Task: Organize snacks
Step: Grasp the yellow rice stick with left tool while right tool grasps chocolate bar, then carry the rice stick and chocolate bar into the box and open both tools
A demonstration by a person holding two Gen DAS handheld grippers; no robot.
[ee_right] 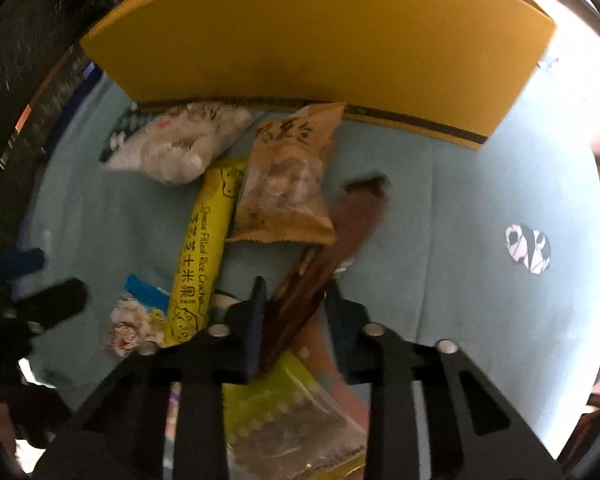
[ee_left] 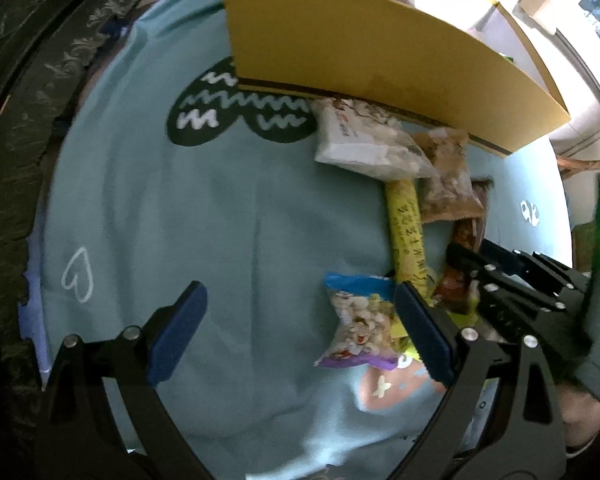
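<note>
Step in hand: a brown snack bar [ee_right: 320, 264] is being taken up by the right gripper [ee_right: 296, 312], judged for transfer into the yellow box [ee_right: 320, 40].
Right fingers: closed in around the bar's near end; whether it is firmly pinched cannot be told, since a gap is seen beside the right finger.
Left fingers: spread wide and empty on the left gripper [ee_left: 300, 328], held over the blue cloth [ee_left: 180, 220] beside the popcorn packet [ee_left: 360, 328].
Technique: the bar is best gripped across its flat faces and lifted straight, so the overlapping tan packet [ee_right: 284, 184] is not dragged along.
Snack location: the pile is spread on the cloth-covered bench just before the box wall.
Materials: crinkled glossy film on the yellow cracker stick [ee_right: 204, 252] and white packet [ee_right: 176, 144]; matte, stiff card on the box; soft, faintly creased cloth.
</note>
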